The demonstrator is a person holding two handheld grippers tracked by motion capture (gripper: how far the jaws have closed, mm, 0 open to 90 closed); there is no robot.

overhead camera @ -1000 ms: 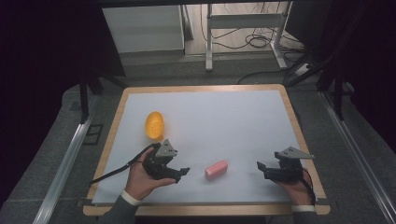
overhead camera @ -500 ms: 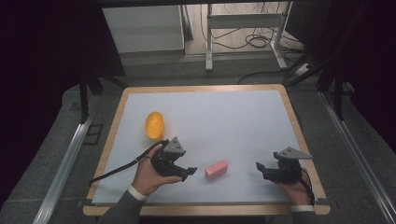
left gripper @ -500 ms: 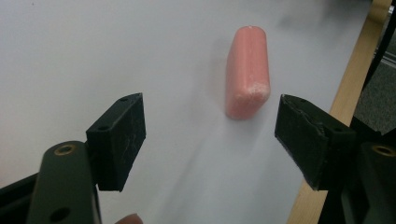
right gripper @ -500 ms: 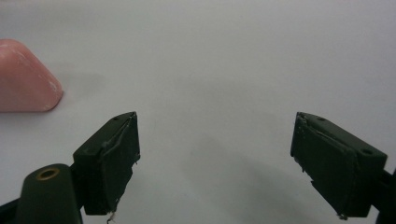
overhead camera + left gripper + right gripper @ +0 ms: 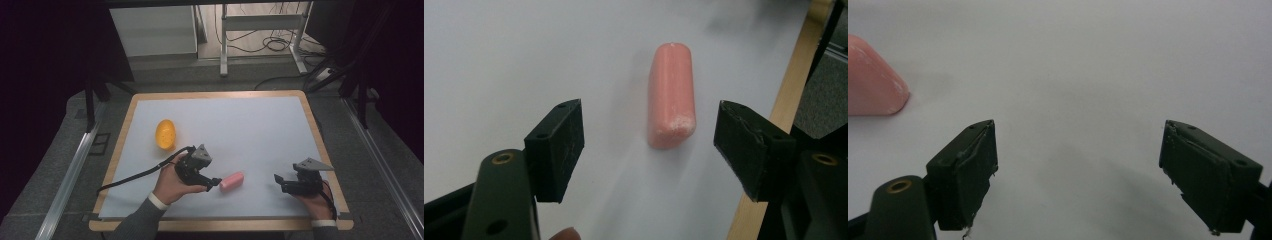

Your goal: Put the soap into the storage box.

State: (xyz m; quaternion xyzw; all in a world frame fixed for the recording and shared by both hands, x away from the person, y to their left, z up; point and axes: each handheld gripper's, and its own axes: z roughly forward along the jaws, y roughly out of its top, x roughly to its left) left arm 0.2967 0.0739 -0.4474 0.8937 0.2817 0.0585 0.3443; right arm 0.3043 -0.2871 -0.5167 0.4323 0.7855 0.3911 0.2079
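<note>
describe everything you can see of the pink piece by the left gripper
The pink piece is a short, rounded stick, like a sausage or a bar of clay, matte, with pale scuffs at its blunt near end. It lies flat on the white mat, near the front edge. Nothing touches it: the left gripper points at its end, jaws open and apart from it, having just been closing a little.

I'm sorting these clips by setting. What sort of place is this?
Likely a lab recording bench: a white work board with a wooden rim, metal rails alongside, cables on the floor behind.
</note>
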